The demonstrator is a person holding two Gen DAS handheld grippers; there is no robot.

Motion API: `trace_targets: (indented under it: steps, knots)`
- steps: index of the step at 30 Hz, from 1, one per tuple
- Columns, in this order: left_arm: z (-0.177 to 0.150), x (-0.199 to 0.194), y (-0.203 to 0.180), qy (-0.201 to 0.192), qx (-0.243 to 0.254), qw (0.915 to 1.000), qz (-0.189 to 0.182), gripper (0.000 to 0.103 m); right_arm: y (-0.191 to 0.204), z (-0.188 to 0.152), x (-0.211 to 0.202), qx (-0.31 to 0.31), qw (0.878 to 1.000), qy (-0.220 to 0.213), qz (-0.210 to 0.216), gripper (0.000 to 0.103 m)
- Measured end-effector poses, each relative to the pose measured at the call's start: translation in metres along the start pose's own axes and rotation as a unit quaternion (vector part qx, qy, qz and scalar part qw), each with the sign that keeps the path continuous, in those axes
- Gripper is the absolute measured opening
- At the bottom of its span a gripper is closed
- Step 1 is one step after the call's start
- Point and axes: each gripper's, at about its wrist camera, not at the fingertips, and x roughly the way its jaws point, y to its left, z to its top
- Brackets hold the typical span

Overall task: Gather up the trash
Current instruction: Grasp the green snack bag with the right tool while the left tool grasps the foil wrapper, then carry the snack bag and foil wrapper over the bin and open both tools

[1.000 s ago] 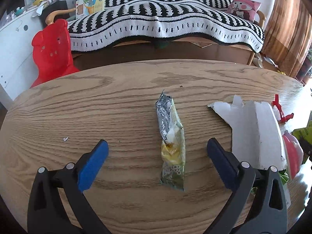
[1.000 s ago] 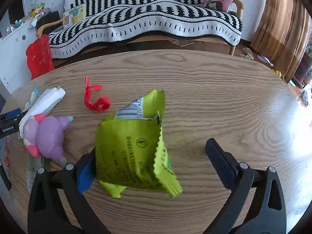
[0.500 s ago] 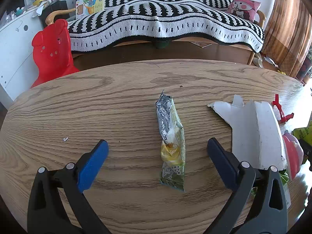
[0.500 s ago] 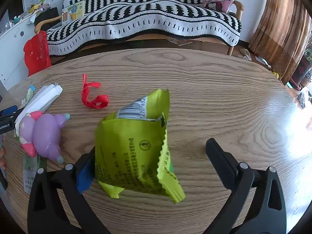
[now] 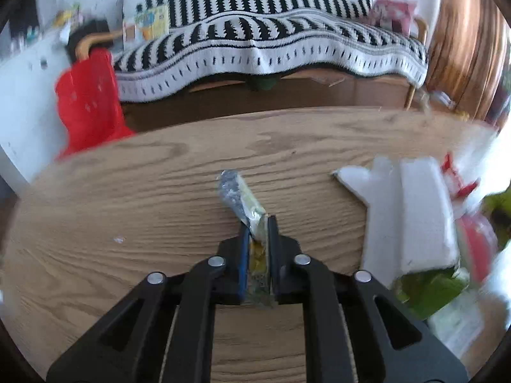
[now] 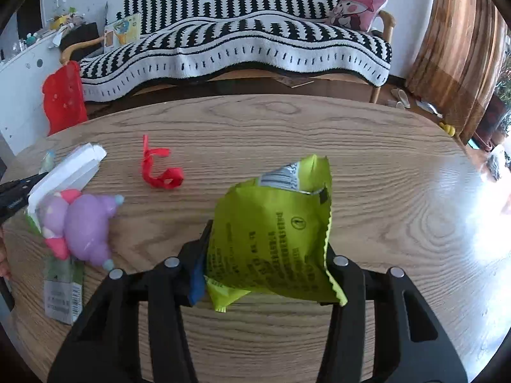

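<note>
1. Right wrist view: the table (image 6: 367, 166) fills most of it, round and wood-grained, with a striped sofa (image 6: 242, 44) behind.
2. The right gripper (image 6: 265, 255) reaches forward low over the table, its jaws closed in on a green bag (image 6: 271, 236). The bag is crumpled and stands up between the fingers, hiding the right finger almost wholly; only the blue pad (image 6: 198, 274) of the left finger shows at its edge.
3. The left gripper (image 5: 258, 233) is level with the tabletop (image 5: 127, 191), jaws nearly together, pinching a thin wrapper (image 5: 244, 204). The wrapper's silver end sticks out ahead of the tips and lies on the wood; its rear part is squeezed edge-up between the pads.
4. White card (image 5: 412, 210) lies right of the left gripper, well apart from it. Whatever sits under its near edge is blurred green, and I cannot tell what it is.
5. A purple toy (image 6: 83, 223) rests on that card's end in the right view, over a labelled packet (image 6: 60, 293).
6. A red ribbon (image 6: 159, 172) curls on the table between toy and bag, touching neither.
7. The left view is smeared at its right edge.
</note>
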Motion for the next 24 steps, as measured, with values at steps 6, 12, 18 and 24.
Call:
trace_targets:
  steps: [6,12,18,24]
  knots:
    - [-0.003,-0.014,0.0,0.009,-0.006,0.9997,-0.022,0.01,-0.001,0.001,-0.018,0.009,1.0,-0.017,0.02,0.048]
    - [-0.009,-0.047,0.003,-0.003,-0.019,0.9989,-0.043,0.01,0.001,-0.005,-0.038,-0.003,1.0,-0.014,0.02,0.048]
    - [-0.011,-0.117,0.006,-0.057,-0.053,0.9926,-0.092,0.01,-0.013,-0.017,-0.071,0.018,0.999,-0.025,0.029,0.048]
    - [-0.032,-0.237,-0.072,-0.149,-0.002,0.9661,-0.21,0.01,-0.056,-0.029,-0.185,0.123,0.976,-0.147,0.108,0.048]
